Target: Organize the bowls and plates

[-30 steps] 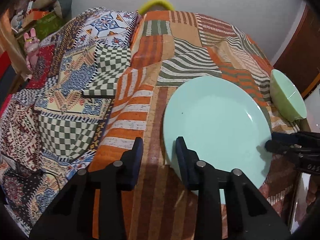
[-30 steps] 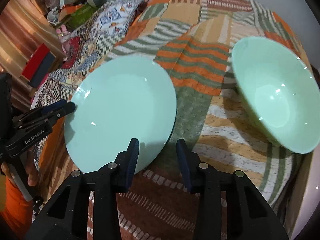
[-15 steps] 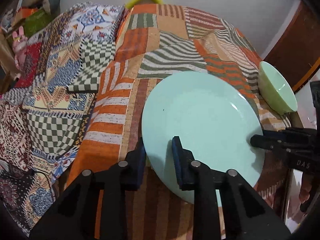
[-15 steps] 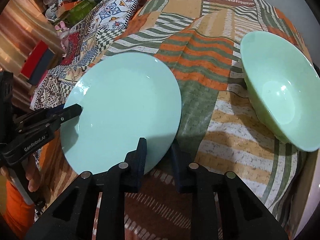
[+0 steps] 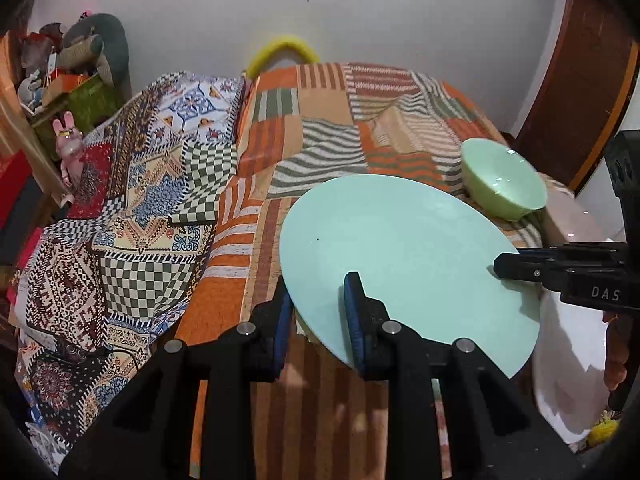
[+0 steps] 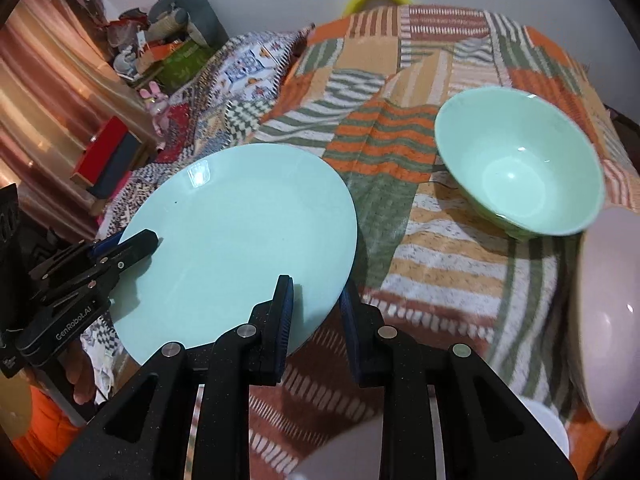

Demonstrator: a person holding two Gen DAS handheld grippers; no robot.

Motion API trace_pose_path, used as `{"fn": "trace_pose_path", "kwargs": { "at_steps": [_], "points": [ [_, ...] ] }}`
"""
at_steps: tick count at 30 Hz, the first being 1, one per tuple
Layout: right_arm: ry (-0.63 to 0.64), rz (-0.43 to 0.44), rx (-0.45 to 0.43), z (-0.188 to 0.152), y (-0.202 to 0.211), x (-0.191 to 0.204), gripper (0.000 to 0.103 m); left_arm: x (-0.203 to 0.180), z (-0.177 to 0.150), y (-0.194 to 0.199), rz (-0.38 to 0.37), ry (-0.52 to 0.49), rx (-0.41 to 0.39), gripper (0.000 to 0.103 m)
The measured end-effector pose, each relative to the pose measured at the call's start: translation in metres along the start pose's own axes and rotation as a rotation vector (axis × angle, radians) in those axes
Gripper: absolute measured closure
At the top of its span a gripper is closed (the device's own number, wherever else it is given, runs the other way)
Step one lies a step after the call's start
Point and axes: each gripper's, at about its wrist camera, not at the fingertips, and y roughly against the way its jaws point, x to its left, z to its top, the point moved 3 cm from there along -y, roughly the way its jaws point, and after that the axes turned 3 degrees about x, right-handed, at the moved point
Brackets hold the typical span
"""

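Observation:
A pale mint plate (image 5: 400, 256) is held up off the patchwork bedspread by both grippers. My left gripper (image 5: 318, 300) is shut on the plate's left rim; it also shows in the right wrist view (image 6: 132, 244). My right gripper (image 6: 316, 300) is shut on the plate's opposite rim (image 6: 248, 240); it shows from the side in the left wrist view (image 5: 508, 266). A green bowl (image 6: 520, 164) sits upright on the bedspread beyond the plate, to the right (image 5: 502, 178).
A pale pink bowl (image 6: 608, 288) lies at the right edge. A white dish (image 5: 568, 364) sits low right. The striped bedspread (image 5: 312, 128) stretches to the wall. Toys and boxes (image 5: 72, 76) crowd the left side. A wooden door (image 5: 580, 80) stands at right.
Both grippers closed on the plate's rims and lifted it off the bedspread. The view rose and the bowl now sits farther below and behind the plate.

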Motion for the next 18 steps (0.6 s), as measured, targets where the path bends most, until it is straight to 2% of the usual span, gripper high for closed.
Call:
{"fn": "trace_pose_path", "kwargs": {
  "at_steps": [9, 18],
  "points": [
    [0.042, -0.018, -0.131, -0.028, 0.068, 0.007, 0.082, -0.034, -0.01, 0.068, -0.033, -0.026, -0.082, 0.077],
    [0.029, -0.026, -0.206, -0.06, 0.116, -0.009, 0.082, -0.08, -0.025, 0.115, -0.058, -0.076, -0.132, 0.077]
  ]
}}
